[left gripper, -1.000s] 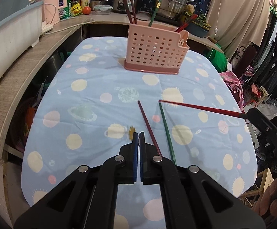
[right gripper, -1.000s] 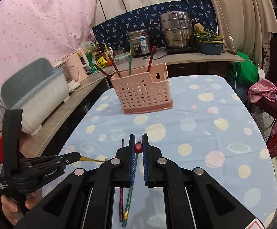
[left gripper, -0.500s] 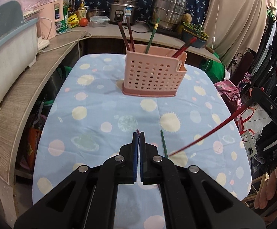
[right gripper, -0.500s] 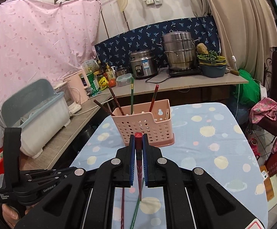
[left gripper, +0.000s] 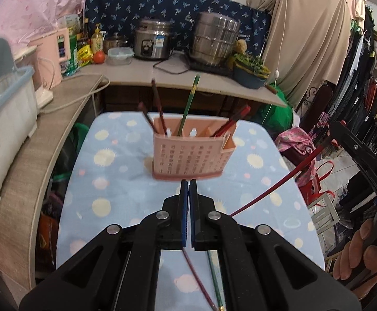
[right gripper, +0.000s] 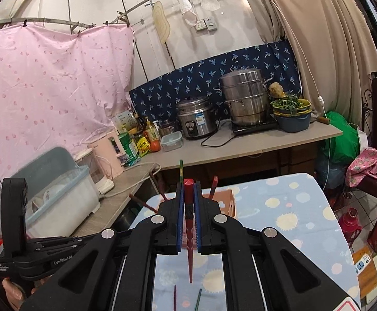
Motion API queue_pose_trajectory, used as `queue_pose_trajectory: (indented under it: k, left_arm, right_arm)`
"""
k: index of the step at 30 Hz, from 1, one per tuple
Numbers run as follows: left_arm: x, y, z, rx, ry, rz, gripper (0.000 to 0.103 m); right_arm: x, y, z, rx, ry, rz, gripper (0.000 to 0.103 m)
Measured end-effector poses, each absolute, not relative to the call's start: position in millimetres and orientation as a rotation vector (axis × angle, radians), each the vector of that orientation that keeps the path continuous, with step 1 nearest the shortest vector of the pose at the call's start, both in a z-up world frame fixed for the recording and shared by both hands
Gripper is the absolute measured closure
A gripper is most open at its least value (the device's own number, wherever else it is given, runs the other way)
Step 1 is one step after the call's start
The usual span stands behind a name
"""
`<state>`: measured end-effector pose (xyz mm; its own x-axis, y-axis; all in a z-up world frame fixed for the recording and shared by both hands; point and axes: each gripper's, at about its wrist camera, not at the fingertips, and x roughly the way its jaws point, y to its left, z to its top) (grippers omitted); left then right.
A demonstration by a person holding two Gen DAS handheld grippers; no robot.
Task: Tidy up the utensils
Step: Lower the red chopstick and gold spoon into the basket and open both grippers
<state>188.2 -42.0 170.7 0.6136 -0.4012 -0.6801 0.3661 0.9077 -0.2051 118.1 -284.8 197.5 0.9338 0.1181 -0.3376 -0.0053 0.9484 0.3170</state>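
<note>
A pink perforated utensil holder (left gripper: 192,153) stands on the blue spotted tablecloth (left gripper: 110,181) with several chopsticks upright in it. My right gripper (right gripper: 188,189) is shut on a red chopstick (right gripper: 189,233), held tip down above the table; the chopstick also shows in the left wrist view (left gripper: 274,181). My left gripper (left gripper: 188,184) is shut and empty, hovering in front of the holder. A dark red chopstick (left gripper: 196,277) and a green chopstick (left gripper: 214,277) lie on the cloth below it. The holder (right gripper: 224,202) is partly hidden behind my right jaws.
A wooden counter (left gripper: 12,171) runs along the left with a white dish box (left gripper: 4,119). The back counter holds a rice cooker (left gripper: 153,40), a steel steamer pot (left gripper: 214,42) and bottles. Clothes racks stand at the right.
Both grippers have risen and tilted up. My right gripper has lifted the red chopstick off the cloth and turned it tip down. The left gripper stays shut.
</note>
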Motion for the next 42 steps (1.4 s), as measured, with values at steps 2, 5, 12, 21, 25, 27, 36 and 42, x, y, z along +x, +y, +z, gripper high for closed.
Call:
queue_pose_trajectory:
  k: [2, 5, 12, 21, 25, 27, 36, 42]
  left_arm:
    - [199.2, -45.1, 184.3, -0.057, 0.775, -0.446, 0.102]
    - [217.4, -48.6, 204.1, -0.071, 0.74, -0.444, 0.102]
    - [262.2, -61.2, 236.6, -0.089, 0.673, -0.425, 0.102]
    - [309.3, -75.4, 218.8, -0.097, 0.713, -0.413, 0.102]
    - [323.1, -81.6, 200.2, -0.089, 0.752, -0.41, 0.102]
    - [329.0, -84.0, 189.1, -0.085, 0.773, -0.408, 0.102]
    - [342.4, -87.7, 160.9, -0.094, 0.823, -0.403, 0.102]
    - [346.0, -88.9, 152.7, -0.104, 0.836, -0.392, 0.101]
  right_arm:
    - [128.4, -288.2, 209.1, 0.32, 0.333, 0.057, 0.096]
    - [146.2, -291.8, 221.8, 0.32, 0.307, 0.048, 0.096]
    - [189.1, -298.5, 245.6, 0.325, 0.256, 0.035, 0.096]
    - [241.8, -298.6, 241.2, 0.305, 0.27, 0.019, 0.096]
    - [258.9, -297.9, 222.6, 0.307, 0.307, 0.019, 0.096]
    - [264.6, -296.3, 212.4, 0.308, 0.327, 0.018, 0.096]
    - [280.9, -292.2, 180.4, 0.303, 0.394, 0.013, 0.096]
    - [282.2, -291.5, 171.5, 0.304, 0.419, 0.008, 0.09]
